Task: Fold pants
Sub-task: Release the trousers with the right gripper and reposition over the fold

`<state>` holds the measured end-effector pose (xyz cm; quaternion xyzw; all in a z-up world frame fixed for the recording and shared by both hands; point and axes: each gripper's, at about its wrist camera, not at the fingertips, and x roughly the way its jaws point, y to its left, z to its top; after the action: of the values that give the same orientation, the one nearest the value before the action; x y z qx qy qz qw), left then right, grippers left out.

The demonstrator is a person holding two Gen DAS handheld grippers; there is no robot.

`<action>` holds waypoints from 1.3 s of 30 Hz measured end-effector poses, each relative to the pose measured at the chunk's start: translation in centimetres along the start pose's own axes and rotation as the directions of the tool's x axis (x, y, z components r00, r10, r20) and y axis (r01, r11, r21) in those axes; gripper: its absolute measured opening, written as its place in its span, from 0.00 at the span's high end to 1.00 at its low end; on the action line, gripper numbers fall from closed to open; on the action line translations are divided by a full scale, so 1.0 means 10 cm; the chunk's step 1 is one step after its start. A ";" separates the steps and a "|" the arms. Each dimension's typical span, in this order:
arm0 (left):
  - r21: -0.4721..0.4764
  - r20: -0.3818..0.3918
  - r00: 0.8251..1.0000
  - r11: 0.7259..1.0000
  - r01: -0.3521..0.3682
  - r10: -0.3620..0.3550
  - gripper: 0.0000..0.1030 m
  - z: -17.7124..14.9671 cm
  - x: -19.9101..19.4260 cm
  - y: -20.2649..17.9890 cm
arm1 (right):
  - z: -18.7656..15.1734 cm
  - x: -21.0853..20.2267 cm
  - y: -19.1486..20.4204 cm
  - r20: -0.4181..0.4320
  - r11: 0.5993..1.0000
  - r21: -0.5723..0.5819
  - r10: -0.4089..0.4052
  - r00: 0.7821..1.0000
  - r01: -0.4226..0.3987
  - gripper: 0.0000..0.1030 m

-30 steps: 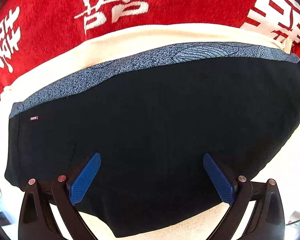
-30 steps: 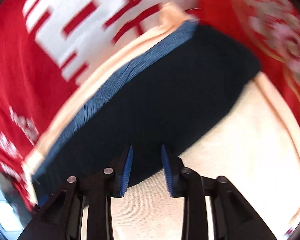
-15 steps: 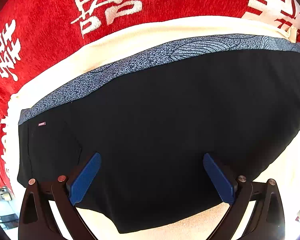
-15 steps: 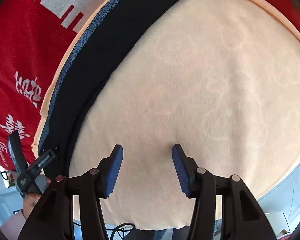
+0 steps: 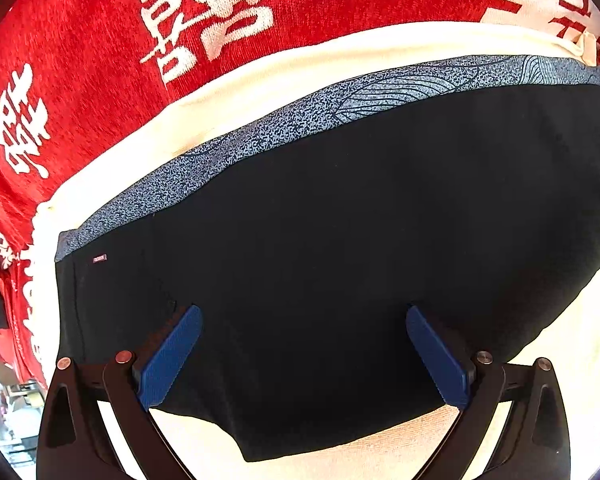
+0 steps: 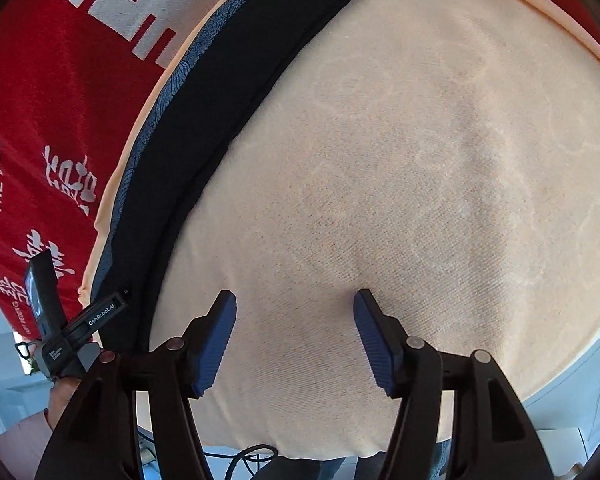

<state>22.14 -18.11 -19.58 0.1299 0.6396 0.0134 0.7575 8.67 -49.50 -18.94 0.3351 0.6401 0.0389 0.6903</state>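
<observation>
Left gripper [image 5: 304,340] gaped over folded pants [image 5: 340,260]; right gripper [image 6: 295,328], empty, was opening above towel [image 6: 420,160].

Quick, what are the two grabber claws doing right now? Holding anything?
Left gripper: open, empty, over the black pants.
Right gripper: jaws opening, empty, over the cream towel.

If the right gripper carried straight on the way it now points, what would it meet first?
Most likely the bare cream towel. The right gripper, its jaws opening with nothing between them, aims steeply down at that cloth; the black pants lie off to its left. Depth is hard to judge.
</observation>
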 end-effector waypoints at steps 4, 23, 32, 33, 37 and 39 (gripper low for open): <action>0.001 0.004 1.000 1.000 -0.013 0.012 0.00 0.03 -0.01 -0.03 | 0.01 -0.01 -0.04 -0.006 1.000 0.002 0.021 1.000 -0.021 0.36; -0.013 0.021 0.999 1.000 -0.027 0.028 0.00 0.03 0.02 -0.05 | 0.02 -0.02 -0.05 -0.022 0.998 0.018 0.063 0.998 -0.063 0.34; -0.014 0.024 0.999 0.999 -0.031 0.032 0.00 0.04 0.03 -0.03 | 0.36 -0.30 -0.18 0.098 0.989 0.109 0.085 0.991 -0.096 0.34; -0.015 0.026 0.999 0.999 -0.031 0.032 0.00 0.04 0.03 -0.03 | 0.50 -0.37 -0.20 0.137 0.992 0.102 0.062 0.989 -0.076 0.34; -0.024 0.034 0.999 0.999 -0.032 0.033 0.00 0.04 0.04 -0.01 | 1.06 -0.52 -0.24 0.249 0.996 0.092 -0.022 0.968 -0.001 0.34; -0.031 0.033 0.999 0.999 -0.033 0.034 0.00 0.04 0.03 0.00 | 1.32 -0.56 -0.23 0.296 0.995 0.085 -0.069 0.953 0.045 0.34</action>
<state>22.56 -18.15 -19.87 0.1294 0.6241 0.0336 0.7698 18.86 -59.45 -15.91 0.3450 0.5389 -0.0570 0.7664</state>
